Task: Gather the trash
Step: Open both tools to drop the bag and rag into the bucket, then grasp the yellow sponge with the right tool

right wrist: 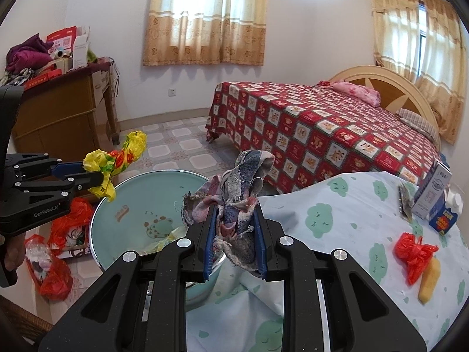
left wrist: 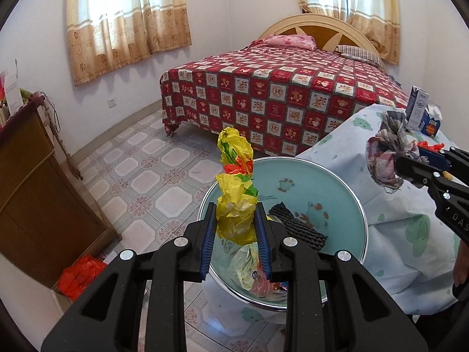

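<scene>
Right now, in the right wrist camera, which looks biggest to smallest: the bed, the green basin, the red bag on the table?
1. bed
2. green basin
3. red bag

The basin sits much nearer the camera, so it looks bigger than it is.

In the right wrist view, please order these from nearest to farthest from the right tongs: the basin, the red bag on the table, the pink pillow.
1. Basin, just left below the right tongs.
2. Red bag, right, on the table.
3. Pink pillow, far back on the bed.
</scene>
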Motion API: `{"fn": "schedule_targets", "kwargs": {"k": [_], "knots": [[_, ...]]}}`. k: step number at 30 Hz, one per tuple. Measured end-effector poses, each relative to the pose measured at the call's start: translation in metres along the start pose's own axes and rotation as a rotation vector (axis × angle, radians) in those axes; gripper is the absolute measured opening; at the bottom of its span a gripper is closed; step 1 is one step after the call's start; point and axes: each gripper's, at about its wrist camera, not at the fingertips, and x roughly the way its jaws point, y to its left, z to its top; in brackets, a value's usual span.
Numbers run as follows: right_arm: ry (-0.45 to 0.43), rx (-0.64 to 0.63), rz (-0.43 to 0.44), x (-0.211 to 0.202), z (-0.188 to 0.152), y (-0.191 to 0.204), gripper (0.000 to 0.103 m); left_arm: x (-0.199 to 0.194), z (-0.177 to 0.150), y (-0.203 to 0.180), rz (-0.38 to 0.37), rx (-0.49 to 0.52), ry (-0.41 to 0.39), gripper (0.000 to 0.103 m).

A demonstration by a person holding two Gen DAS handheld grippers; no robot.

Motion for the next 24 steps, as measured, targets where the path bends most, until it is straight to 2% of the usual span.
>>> {"fn": "schedule_targets", "kwargs": {"k": [12,14,15,16,17,20,22,24], "knots": [[0.022,-0.024,0.035,0.012,0.0,0.014,0.024,0.005,-0.003,-0.005,-0.026,0.005,0.013,0.028],[0.033,-0.033,0.049,0.016,-0.001,0.017,0.027,0.005,-0.004,-0.006,-0.027,0.007,0.014,0.03],[0.033,-0.032,0.054,0.017,-0.002,0.019,0.033,0.005,-0.004,-0.005,-0.031,0.004,0.014,0.031],[0.032,-0.031,0.051,0.017,-0.003,0.019,0.041,0.005,-0.004,-0.004,-0.031,0.002,0.015,0.04],[0.032,-0.026,0.049,0.017,-0.004,0.019,0.043,0.004,-0.004,-0.004,-0.031,-0.001,0.013,0.044],[0.039,-0.015,0.043,0.016,-0.008,0.016,0.044,0.005,-0.006,-0.006,-0.036,0.0,0.017,0.047],[0.029,0.005,0.03,0.011,-0.009,0.009,0.051,0.005,-0.007,-0.009,-0.035,0.001,0.02,0.055],[0.023,0.018,0.01,0.006,-0.01,0.003,0.054,0.007,-0.009,-0.012,-0.03,0.011,0.024,0.056]]}}
